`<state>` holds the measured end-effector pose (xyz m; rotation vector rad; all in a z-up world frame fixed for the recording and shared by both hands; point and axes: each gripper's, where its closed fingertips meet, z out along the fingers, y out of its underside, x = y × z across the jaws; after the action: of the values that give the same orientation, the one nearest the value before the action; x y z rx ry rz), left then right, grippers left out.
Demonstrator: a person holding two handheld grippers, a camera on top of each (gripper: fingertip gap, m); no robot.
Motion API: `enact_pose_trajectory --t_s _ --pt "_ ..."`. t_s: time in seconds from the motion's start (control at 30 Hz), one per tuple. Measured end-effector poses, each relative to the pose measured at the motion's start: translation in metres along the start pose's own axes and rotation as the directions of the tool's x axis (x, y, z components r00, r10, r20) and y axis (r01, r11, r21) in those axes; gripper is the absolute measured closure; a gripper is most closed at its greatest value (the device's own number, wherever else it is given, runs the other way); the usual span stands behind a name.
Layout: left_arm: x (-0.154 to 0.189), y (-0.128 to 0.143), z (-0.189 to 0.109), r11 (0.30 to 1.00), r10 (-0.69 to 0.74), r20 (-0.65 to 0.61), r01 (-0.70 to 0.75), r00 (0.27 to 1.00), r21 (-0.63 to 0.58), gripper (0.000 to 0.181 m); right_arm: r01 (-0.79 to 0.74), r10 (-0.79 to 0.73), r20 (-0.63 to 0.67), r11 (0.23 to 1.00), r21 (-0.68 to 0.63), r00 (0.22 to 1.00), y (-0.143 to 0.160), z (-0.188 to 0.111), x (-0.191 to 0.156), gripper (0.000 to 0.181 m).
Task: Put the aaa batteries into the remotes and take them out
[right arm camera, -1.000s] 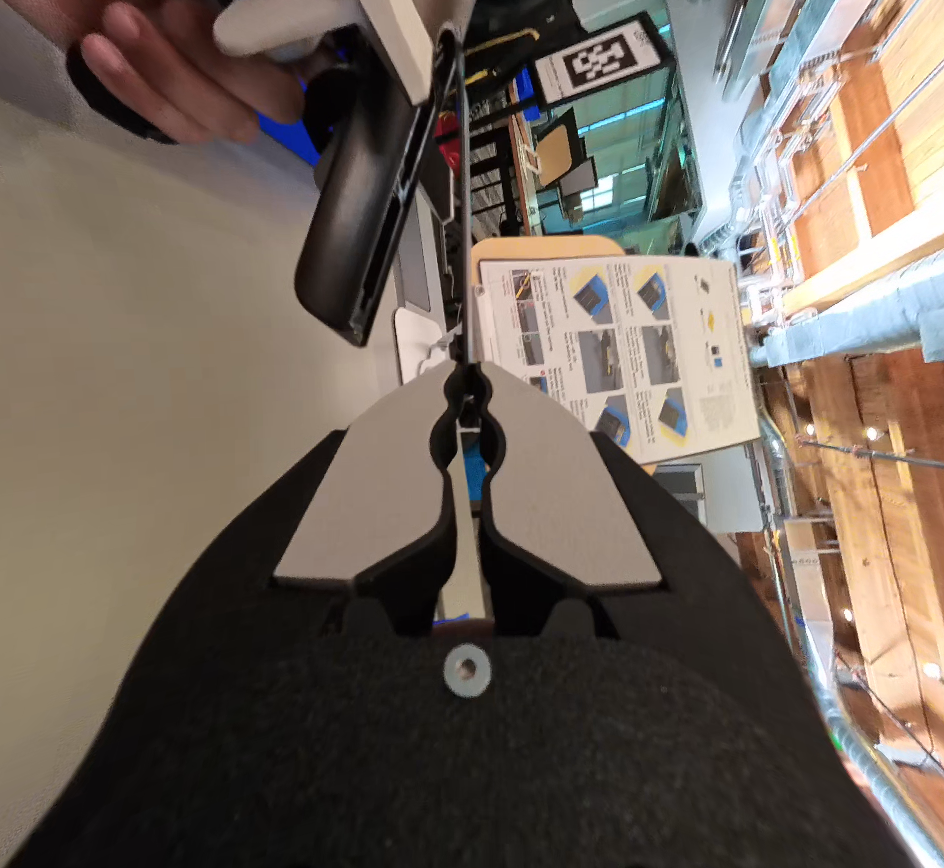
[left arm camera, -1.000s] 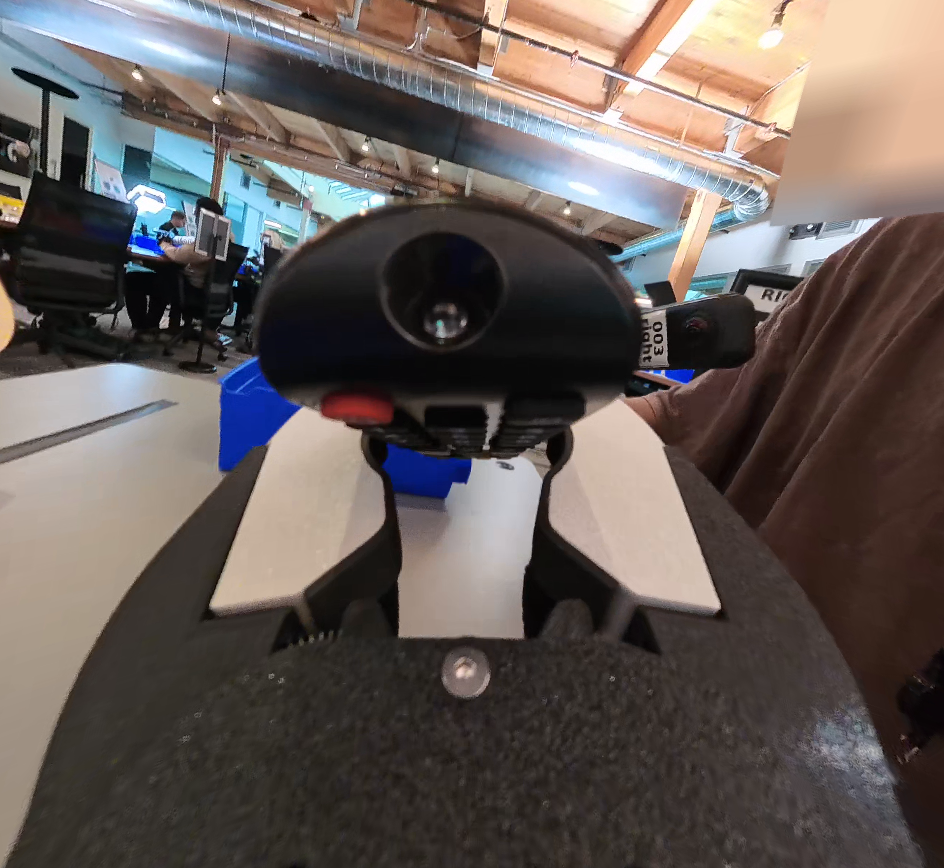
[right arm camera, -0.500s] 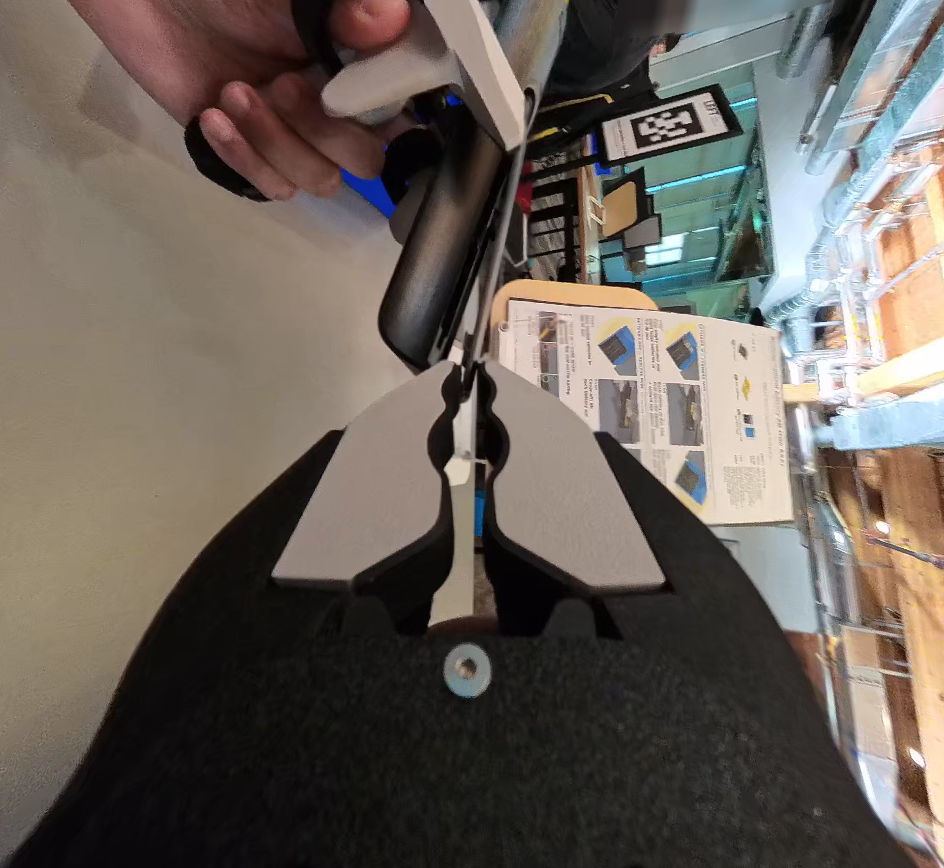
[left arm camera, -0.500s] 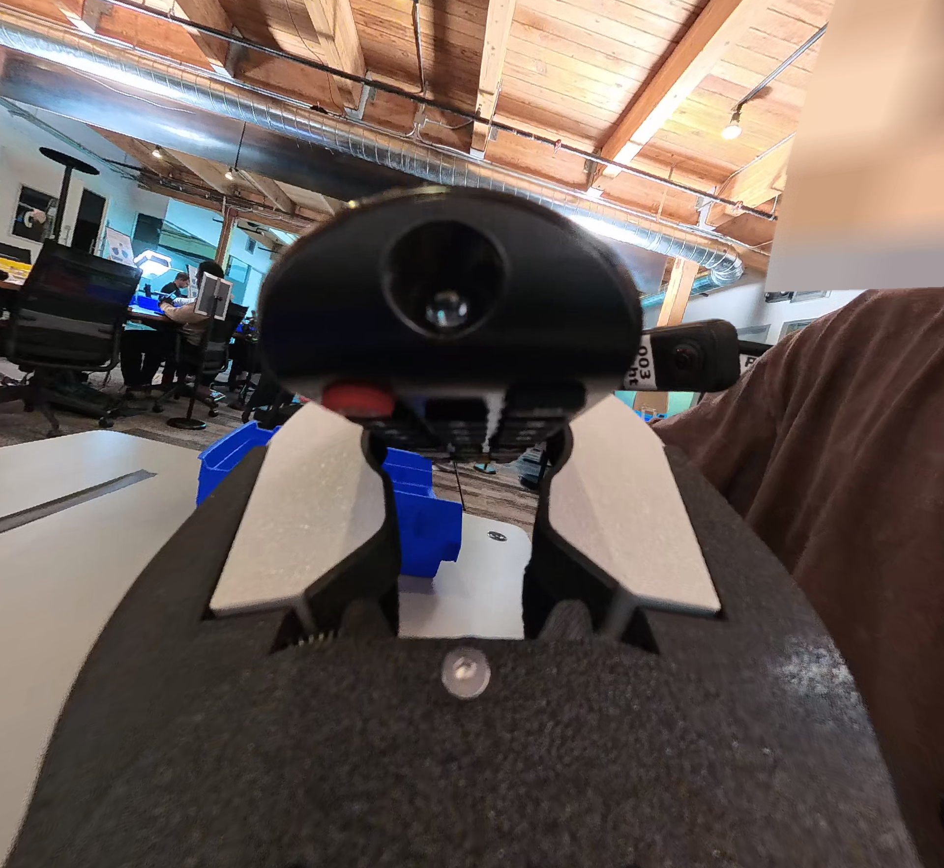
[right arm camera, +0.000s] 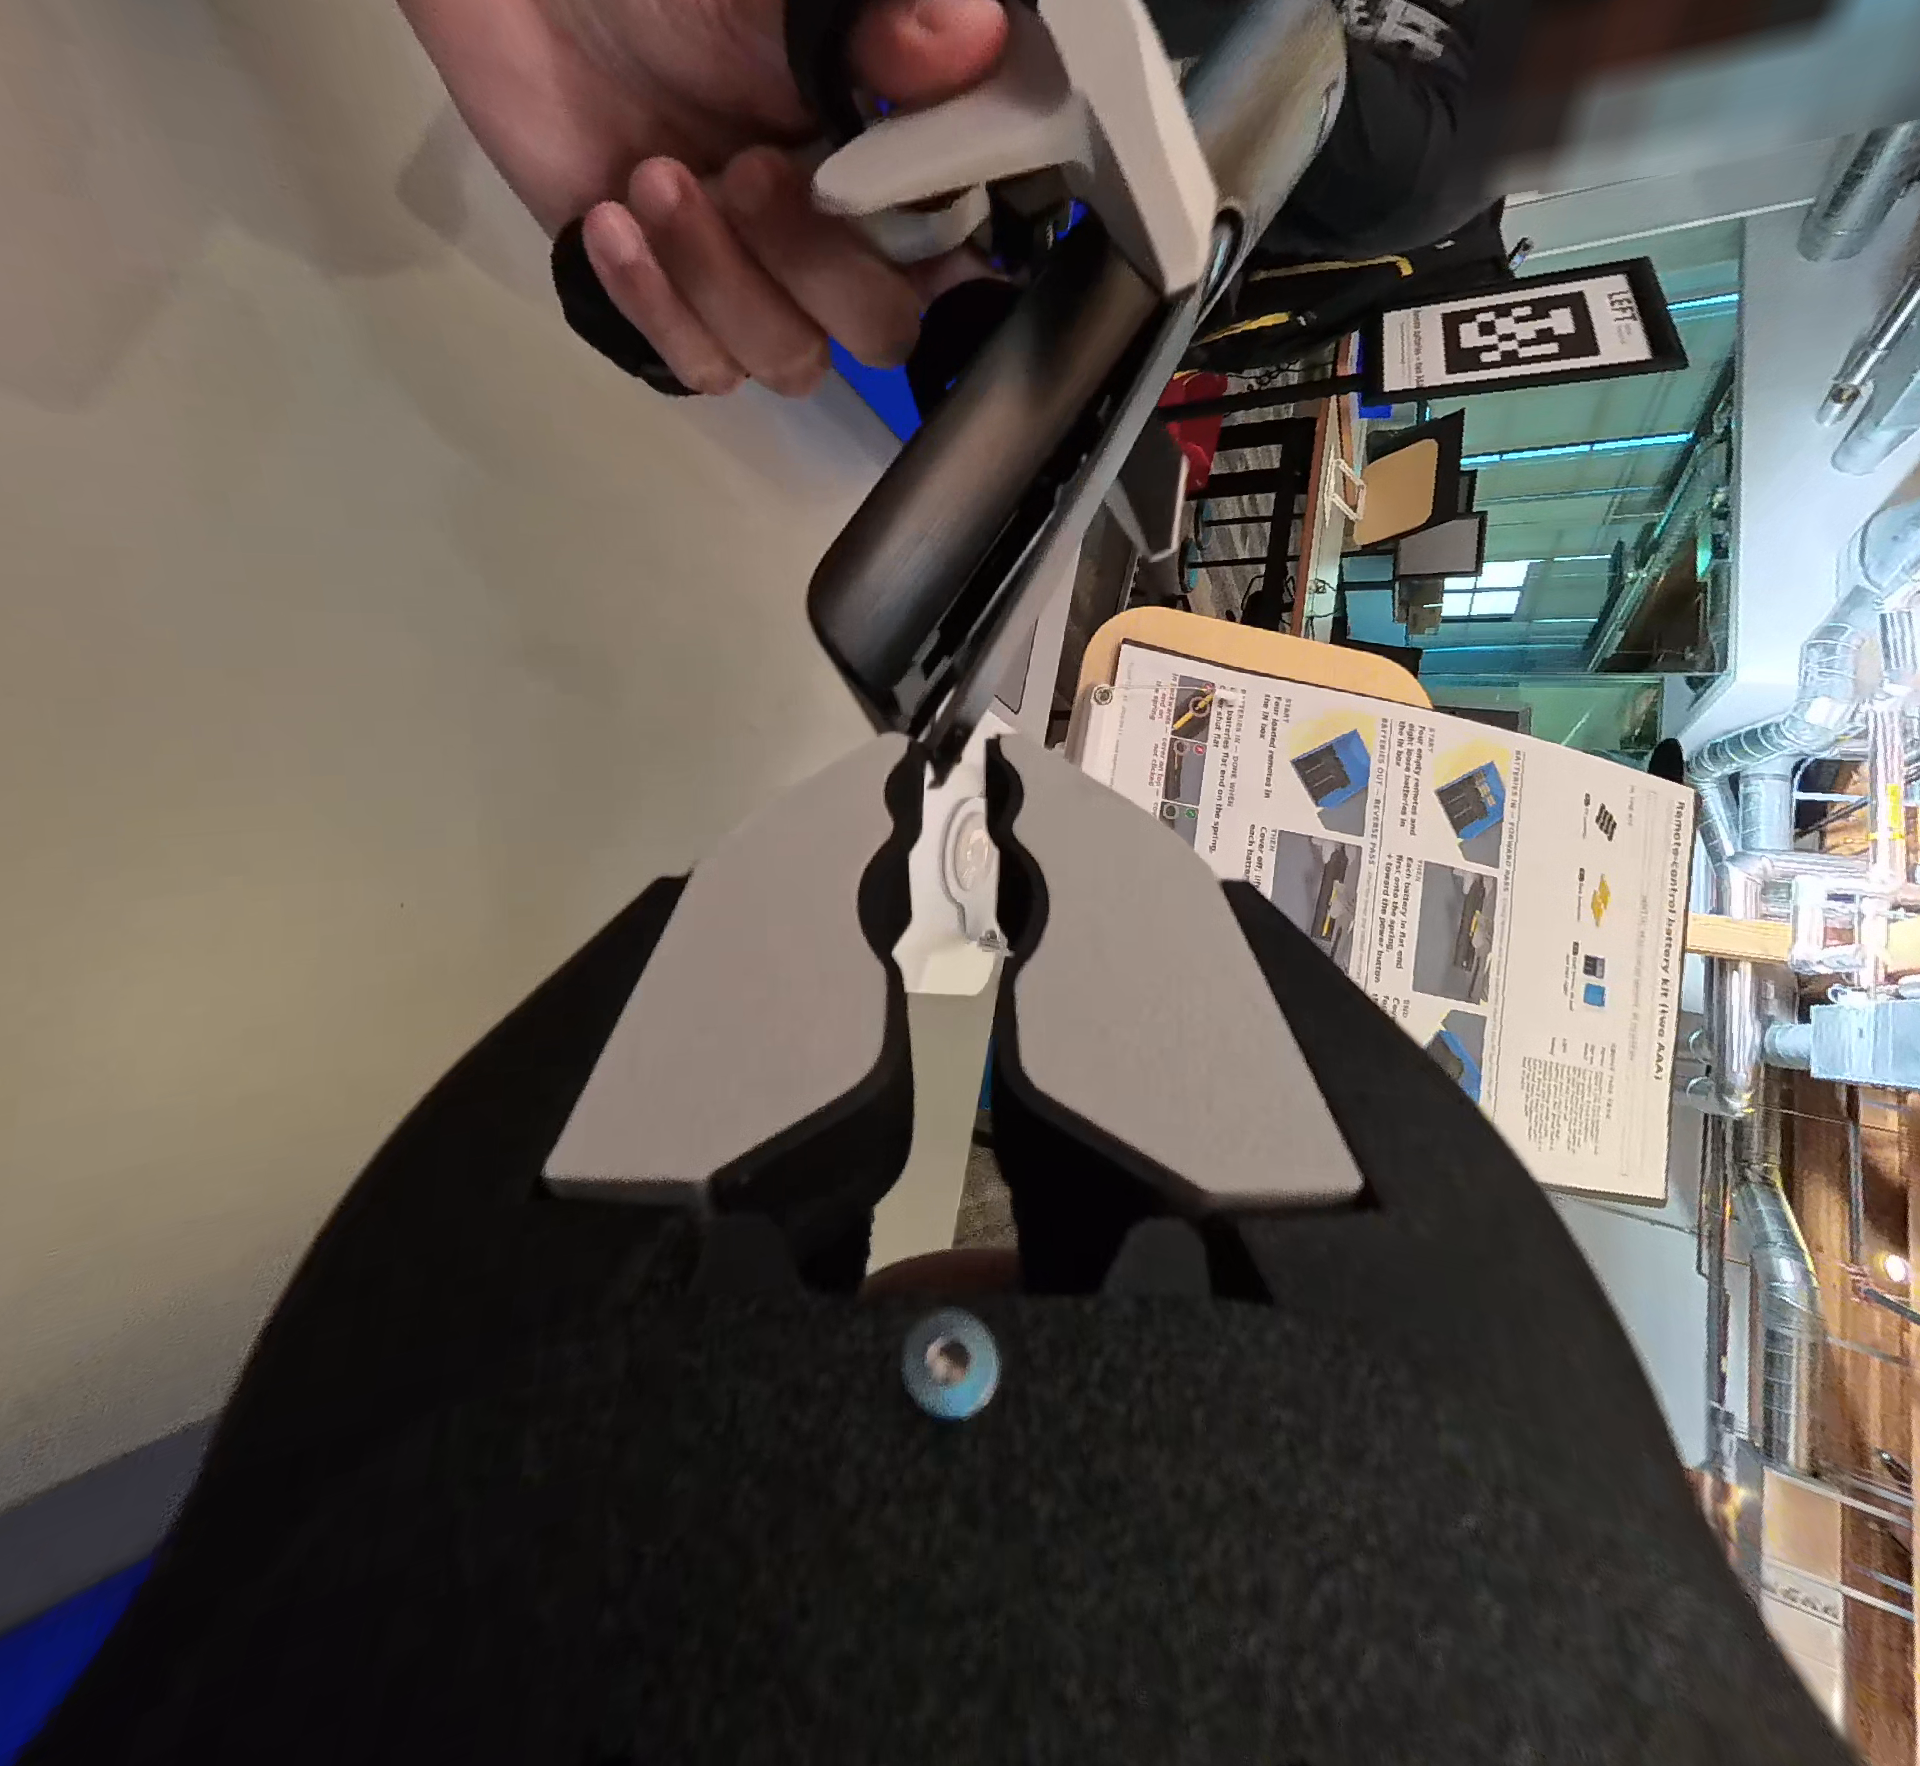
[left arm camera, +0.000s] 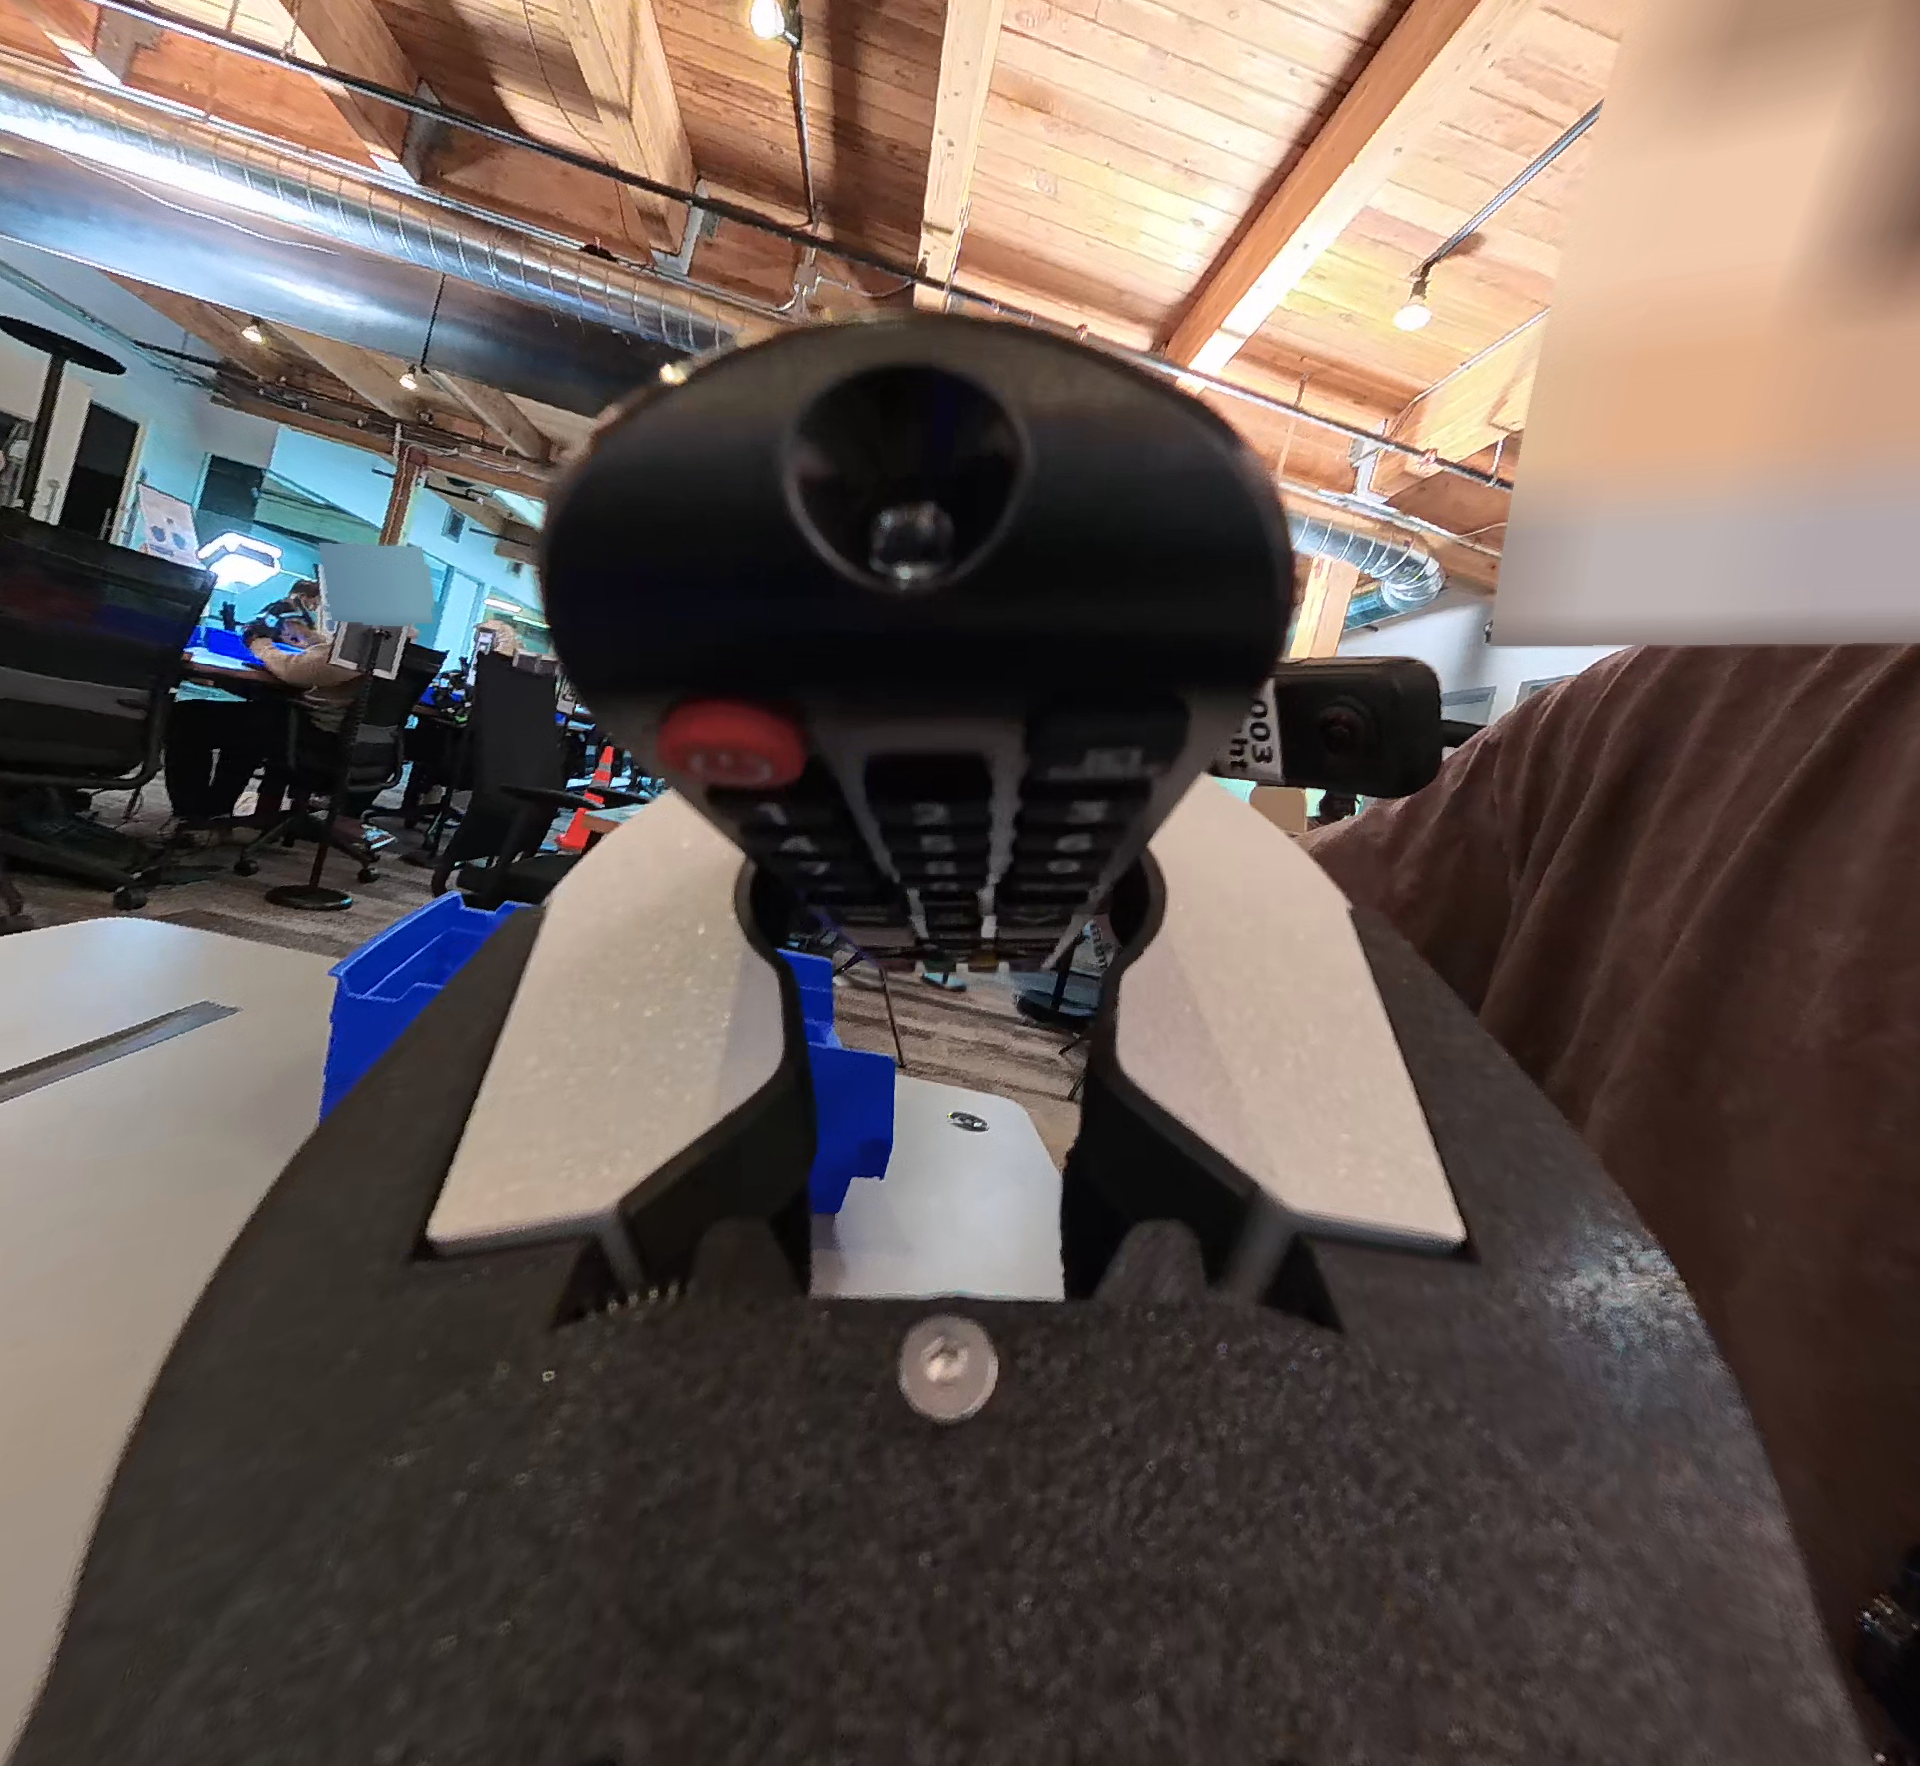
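Left wrist view: your left gripper (left arm camera: 940,895) is clamped on a black remote (left arm camera: 914,573), whose front end faces the camera; its keypad side, with a red button (left arm camera: 730,745) at the near left, points downward, and the two grey fingers (left arm camera: 644,1020) press against its left and right edges. Beneath the remote lie a blue bin (left arm camera: 416,999) and the pale table (left arm camera: 125,1145); your brown sleeve (left arm camera: 1662,1041) fills the right side, and the camera of the other gripper shows just behind the remote at right. Right wrist view: your right gripper (right arm camera: 951,781) stands with its fingers nearly together, a narrow gap between the tips, and nothing can be seen held in them. The lower end of the remote (right arm camera: 977,511) hangs just ahead of and slightly left of those tips, tilted, with its back edge showing an opening along one side; whether the tips touch it cannot be told. Your left hand (right arm camera: 644,85) grasps the handle of the other gripper above the remote. To the right, a printed instruction sheet (right arm camera: 1434,927) stands on a wooden board beyond the table edge (right arm camera: 312,677). No batteries can be made out in either view.
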<state>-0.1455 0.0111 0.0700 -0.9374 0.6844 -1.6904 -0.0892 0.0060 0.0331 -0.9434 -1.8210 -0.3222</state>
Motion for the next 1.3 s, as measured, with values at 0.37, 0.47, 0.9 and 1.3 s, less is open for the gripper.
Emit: enact_pose_trajectory --t_s 0.37,0.47,0.9,1.3 --pt "0.005 -0.003 -0.001 1.0 -0.011 -0.022 0.012 1.0 0.02 0.12 -0.004 0.004 -0.01 1.0 -0.008 1.0 0.0 -0.004 0.003 0.169" --pt "0.007 -0.005 -0.001 1.0 -0.01 -0.035 0.011 0.999 0.025 0.12 -0.033 0.034 -0.014 0.999 0.008 0.999 0.0 -0.009 0.004 0.164" --pt "0.006 -0.003 -0.006 0.999 0.048 -0.011 -0.048 0.999 0.011 0.12 -0.923 0.859 0.5 -0.101 0.37 0.106 -0.001 -0.025 -0.008 0.181" --pt "0.004 0.003 -0.003 0.999 -0.016 -0.029 0.017 0.999 0.03 0.12 -0.848 0.831 0.553 -0.25 0.468 0.06 -0.016 -0.019 -0.008 0.181"
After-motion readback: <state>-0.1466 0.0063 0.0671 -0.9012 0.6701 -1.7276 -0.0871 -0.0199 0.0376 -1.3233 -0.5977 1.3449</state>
